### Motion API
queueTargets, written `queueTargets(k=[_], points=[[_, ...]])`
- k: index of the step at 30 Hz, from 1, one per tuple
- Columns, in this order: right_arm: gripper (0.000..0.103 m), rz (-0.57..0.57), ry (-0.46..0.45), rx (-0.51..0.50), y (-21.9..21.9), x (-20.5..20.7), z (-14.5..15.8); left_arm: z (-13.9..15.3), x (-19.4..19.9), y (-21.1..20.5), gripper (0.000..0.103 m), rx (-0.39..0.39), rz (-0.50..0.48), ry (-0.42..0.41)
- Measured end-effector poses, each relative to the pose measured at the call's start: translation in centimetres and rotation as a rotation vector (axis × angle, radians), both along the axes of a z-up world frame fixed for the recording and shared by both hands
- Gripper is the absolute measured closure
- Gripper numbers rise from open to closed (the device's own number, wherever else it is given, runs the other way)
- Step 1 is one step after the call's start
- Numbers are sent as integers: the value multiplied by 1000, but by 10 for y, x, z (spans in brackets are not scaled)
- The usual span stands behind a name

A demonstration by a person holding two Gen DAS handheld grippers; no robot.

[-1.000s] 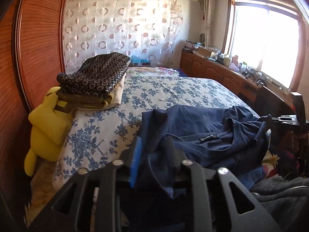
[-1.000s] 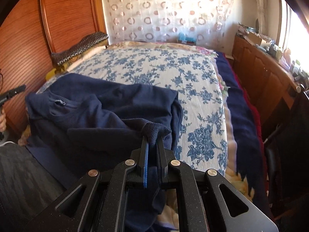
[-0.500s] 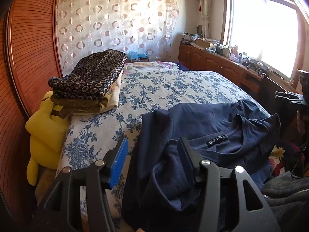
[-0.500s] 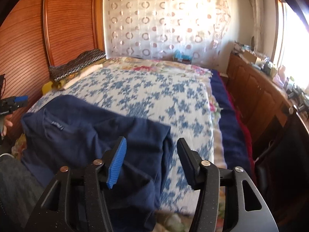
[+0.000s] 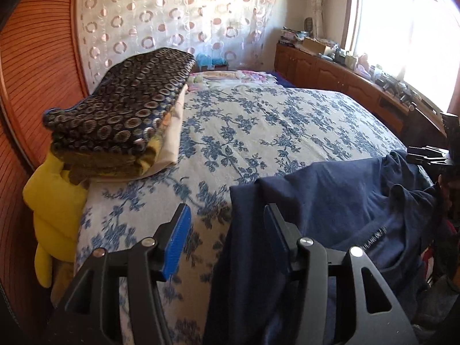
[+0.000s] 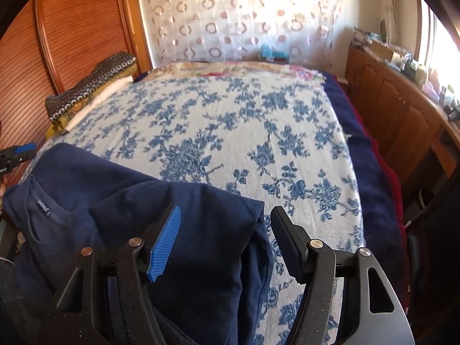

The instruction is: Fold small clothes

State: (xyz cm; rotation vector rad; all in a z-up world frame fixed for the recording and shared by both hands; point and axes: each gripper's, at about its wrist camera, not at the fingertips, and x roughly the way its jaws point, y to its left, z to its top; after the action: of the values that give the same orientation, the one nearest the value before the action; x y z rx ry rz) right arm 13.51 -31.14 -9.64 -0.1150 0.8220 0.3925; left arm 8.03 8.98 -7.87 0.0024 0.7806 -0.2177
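Observation:
A navy blue shirt (image 5: pixel 345 195) lies rumpled at the near edge of the bed, its neck label facing up. My left gripper (image 5: pixel 227 224) is open over the shirt's left edge, and the cloth hangs past its right finger without being pinched. In the right wrist view the same shirt (image 6: pixel 115 201) is folded over on itself. My right gripper (image 6: pixel 225 227) hovers above the shirt's right corner. Its jaws are opening, and the cloth lies below and between the pads, which do not press on it. Each gripper shows at the edge of the other's view.
A blue-flowered bedspread (image 5: pixel 258 120) covers the bed beyond the shirt. A stack of folded blankets (image 5: pixel 123 109) sits at the back left above a yellow plush toy (image 5: pixel 51 207). A wooden cabinet (image 5: pixel 330 72) with clutter runs under the window on the right. A wooden panel stands on the left.
Both grippers were shut on the navy shirt a second ago and have let go and opened. Both hands have drawn apart along the bed's near edge, and the shirt now rests on the bed.

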Motion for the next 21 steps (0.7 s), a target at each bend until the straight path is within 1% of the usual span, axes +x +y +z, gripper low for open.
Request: queueTargets(k=[1,4,11,16,19,20,21], points=[[36,1,5,0,0,1,-2,-3,5,0,51,-18,-16,9],[36,2,20,-2,1,5,-6,-12,18,2,51,-53,-24,55],[35,-3,56,-6,0,10,-16,-30,28,2,51,-95,-29,132],[33,0,59,-10,0,10,-18,-31,29,3,51,-106,-37,130],[33,15,51,-10,2,9,-18,-30,31,2,51,-99,-44,137],[33,22,49,-15,4,8,-18,-30,31,1,51,-100,-53,141],[41,29,48,-19,5,7,-19,-29,31,0,51,-99,-61,144]])
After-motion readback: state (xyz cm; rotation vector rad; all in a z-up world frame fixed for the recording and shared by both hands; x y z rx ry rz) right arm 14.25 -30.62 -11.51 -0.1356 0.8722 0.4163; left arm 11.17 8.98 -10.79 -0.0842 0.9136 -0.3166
